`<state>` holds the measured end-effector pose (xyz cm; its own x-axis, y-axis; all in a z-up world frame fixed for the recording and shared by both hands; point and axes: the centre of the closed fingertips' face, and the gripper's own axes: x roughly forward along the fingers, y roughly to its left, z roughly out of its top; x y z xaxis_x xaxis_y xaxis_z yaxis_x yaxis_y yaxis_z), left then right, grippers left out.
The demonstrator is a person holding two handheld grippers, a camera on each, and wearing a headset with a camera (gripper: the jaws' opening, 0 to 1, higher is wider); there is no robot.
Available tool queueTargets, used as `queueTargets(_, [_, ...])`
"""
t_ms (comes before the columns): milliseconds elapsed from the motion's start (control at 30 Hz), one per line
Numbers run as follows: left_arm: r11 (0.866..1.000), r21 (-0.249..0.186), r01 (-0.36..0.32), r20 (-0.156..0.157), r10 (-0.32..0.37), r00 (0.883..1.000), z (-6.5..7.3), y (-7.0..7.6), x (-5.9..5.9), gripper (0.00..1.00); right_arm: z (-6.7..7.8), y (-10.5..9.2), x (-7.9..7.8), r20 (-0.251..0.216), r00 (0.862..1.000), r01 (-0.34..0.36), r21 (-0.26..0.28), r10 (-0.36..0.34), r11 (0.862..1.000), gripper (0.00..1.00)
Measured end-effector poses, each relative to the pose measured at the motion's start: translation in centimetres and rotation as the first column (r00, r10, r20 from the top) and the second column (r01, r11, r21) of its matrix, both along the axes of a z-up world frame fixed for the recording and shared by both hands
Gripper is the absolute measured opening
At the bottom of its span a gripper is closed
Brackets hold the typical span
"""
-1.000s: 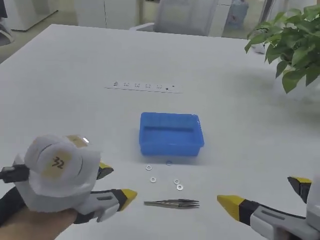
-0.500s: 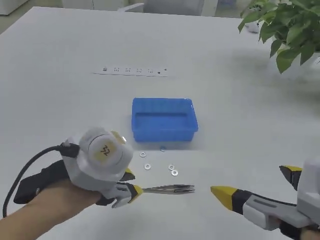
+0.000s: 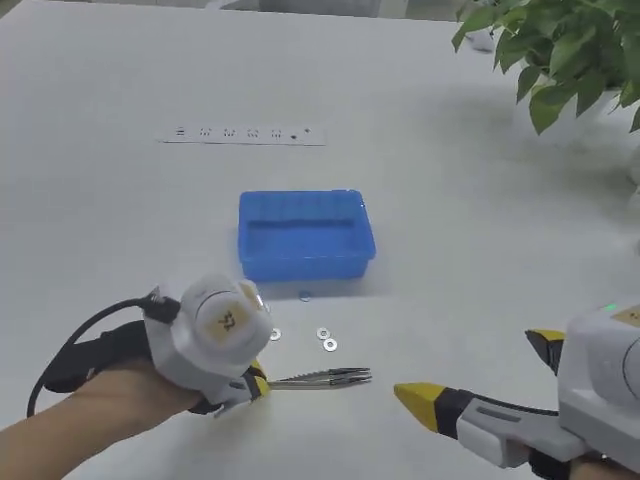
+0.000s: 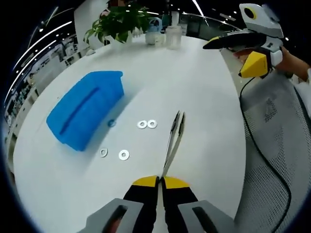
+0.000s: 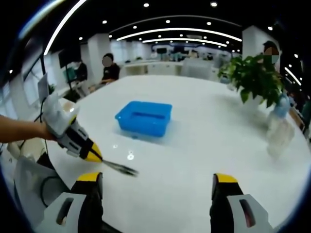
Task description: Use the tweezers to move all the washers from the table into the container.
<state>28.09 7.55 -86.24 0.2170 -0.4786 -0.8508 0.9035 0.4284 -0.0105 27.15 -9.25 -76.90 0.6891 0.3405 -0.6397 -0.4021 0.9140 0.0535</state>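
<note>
The metal tweezers [image 3: 322, 377] lie on the white table with their tips pointing right. My left gripper [image 3: 256, 384] is shut on their rear end, and the left gripper view shows the tweezers [image 4: 173, 140] running forward from the closed jaws [image 4: 161, 181]. Several washers [image 3: 326, 340] lie just beyond the tweezers, between them and the blue container [image 3: 306, 262]; one more washer [image 3: 305, 296] sits at the container's front wall. In the left gripper view the washers [image 4: 146, 124] lie left of the tweezers. My right gripper [image 3: 478, 368] hovers open to the right of the tweezers, holding nothing.
A power strip [image 3: 240, 133] is set into the table behind the container. A potted plant [image 3: 560, 50] stands at the far right, with a clear bottle [image 5: 277, 136] near it. The left gripper's black cable [image 3: 70, 345] trails left. A mesh chair [image 4: 272, 160] stands beside the table.
My left gripper, open a second ago, moved right to the tweezers' rear end and shut on it. The head camera has dipped and shifted. The right gripper stays open.
</note>
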Motion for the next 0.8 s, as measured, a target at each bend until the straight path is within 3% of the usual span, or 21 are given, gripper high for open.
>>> queueTargets(133, [0.999, 0.006, 0.045, 0.016, -0.045, 0.999, 0.1, -0.1, -0.4, 0.00, -0.2, 0.5, -0.2, -0.009, 1.000, -0.012, 0.006, 0.012, 1.000, 0.91])
queueTargets(200, [0.997, 0.003, 0.077, 0.050, -0.077, 0.996, 0.6, -0.3, -0.4, 0.00, -0.2, 1.1, -0.3, -0.011, 1.000, -0.028, 0.008, 0.028, 1.000, 0.91])
queueTargets(267, [0.997, 0.027, 0.076, 0.085, -0.078, 0.993, 1.1, -0.2, -0.3, 0.00, -0.4, 1.8, -0.5, -0.015, 0.998, -0.054, -0.002, 0.054, 0.999, 0.90])
queueTargets(467, [0.996, 0.014, 0.087, 0.122, -0.088, 0.989, 3.3, -0.5, -1.2, 0.00, -0.7, 4.1, -1.3, -0.034, 0.985, -0.169, -0.019, 0.168, 0.986, 0.73])
queueTargets(700, [0.994, -0.036, 0.106, 0.188, -0.098, 0.977, 6.9, -1.9, -2.4, 0.00, -2.1, 7.3, -3.1, -0.104, 0.945, -0.315, -0.042, 0.309, 0.948, 0.49])
queueTargets(800, [0.989, -0.051, 0.136, 0.213, -0.122, 0.969, 8.4, -2.7, -3.3, 0.00, -2.8, 8.9, -3.9, -0.134, 0.907, -0.408, -0.052, 0.399, 0.911, 0.38])
